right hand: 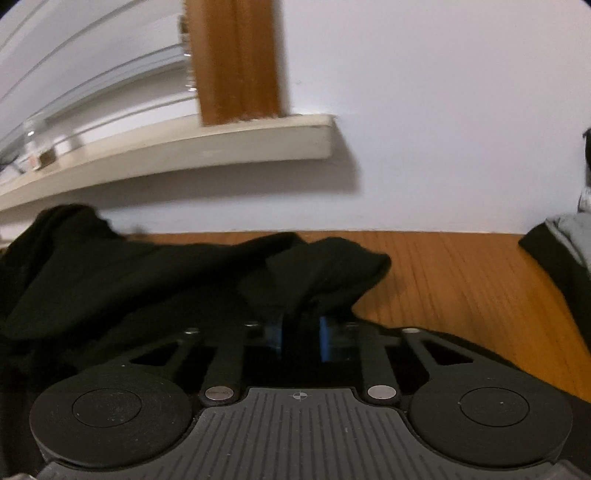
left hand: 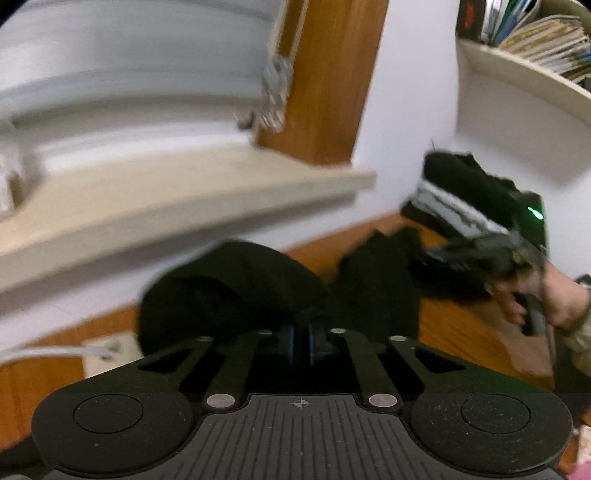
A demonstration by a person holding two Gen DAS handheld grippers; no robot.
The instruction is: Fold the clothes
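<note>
Fabric pinched in both my grippers: my left gripper [left hand: 301,345] has its blue pads nearly together on a fold of the black garment [left hand: 236,291], and my right gripper [right hand: 301,338] clamps another bunch of the same dark cloth [right hand: 207,273] between its blue pads. The garment hangs and slumps in a loose heap over the wooden table [right hand: 454,280], toward its far edge by the white wall, with my right hand [left hand: 532,295] and its tool visible across the heap from the left wrist view. To do this step well, I judge I should draw the two pinch points apart until the cloth between them goes taut, hold both at one height so the hem hangs level, then lay it flat on the bare wood before making any crease; black on black hides the seams, so I would move slowly. Farther off, a second pile of dark and grey clothes [left hand: 469,195] sits near the table's far right corner, below a pale windowsill [right hand: 207,147] and a shelf of books [left hand: 535,29].
</note>
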